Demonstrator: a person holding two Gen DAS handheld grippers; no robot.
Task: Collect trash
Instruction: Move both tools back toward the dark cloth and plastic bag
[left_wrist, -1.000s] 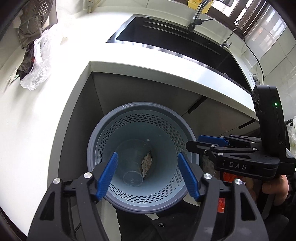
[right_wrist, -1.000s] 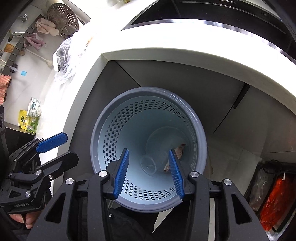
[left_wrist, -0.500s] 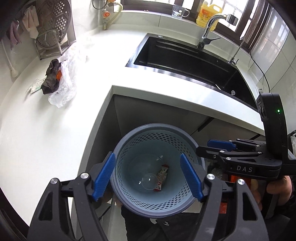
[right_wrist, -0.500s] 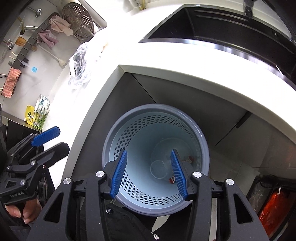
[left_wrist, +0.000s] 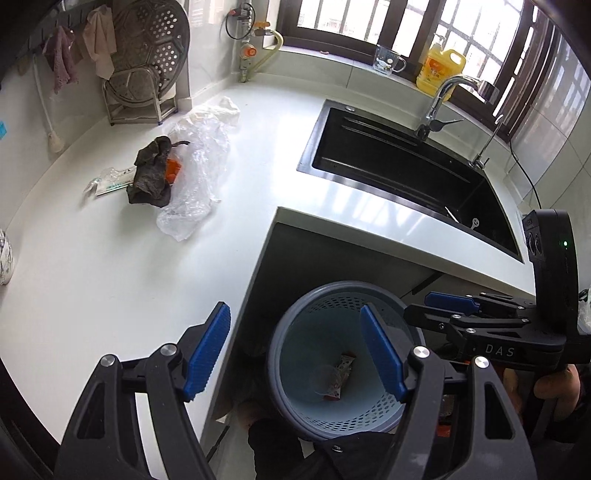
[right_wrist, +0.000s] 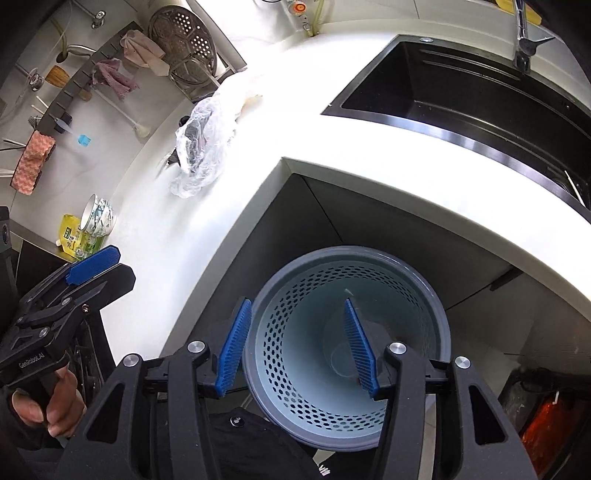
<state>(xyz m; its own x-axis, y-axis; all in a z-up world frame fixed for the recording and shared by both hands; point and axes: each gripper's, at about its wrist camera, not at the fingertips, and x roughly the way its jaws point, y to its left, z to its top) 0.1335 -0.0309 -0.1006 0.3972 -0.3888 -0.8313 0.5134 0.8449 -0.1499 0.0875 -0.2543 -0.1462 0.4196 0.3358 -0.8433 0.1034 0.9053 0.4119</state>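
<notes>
Perforated grey-blue bin (left_wrist: 345, 363) stands on the floor in the inner corner of the white worktop (left_wrist: 110, 280), below both tools. Inside it lie a clear plastic cup (left_wrist: 325, 380) and a red-and-white wrapper (left_wrist: 341, 374). Left tool (left_wrist: 295, 352): jaws spread wide, nothing between the pads; it hangs over the worktop edge and the bin's left rim. Right tool (right_wrist: 297, 349): jaws opening, nothing gripped, positioned directly above the bin mouth. Neither tool touches the bin or its contents.

Remaining trash sits on the worktop well apart from both tools: a crumpled clear plastic bag (left_wrist: 199, 173), a dark rag-like lump (left_wrist: 151, 177) with something orange against it, and a small flat packet (left_wrist: 110, 182) just beside the lump.

Against the frame a second ago: both tools have risen away from the bin, which now looks smaller and lower in each view. The left view now takes in the sink (left_wrist: 399, 173), the tap and the window sill, previously mostly out of frame. The right tool's jaws stand wider than before.

Limits: the cup is transparent and faint in the left view; in the right view the wrapper is almost wholly hidden behind the right pad. What the orange item is cannot be determined
</notes>
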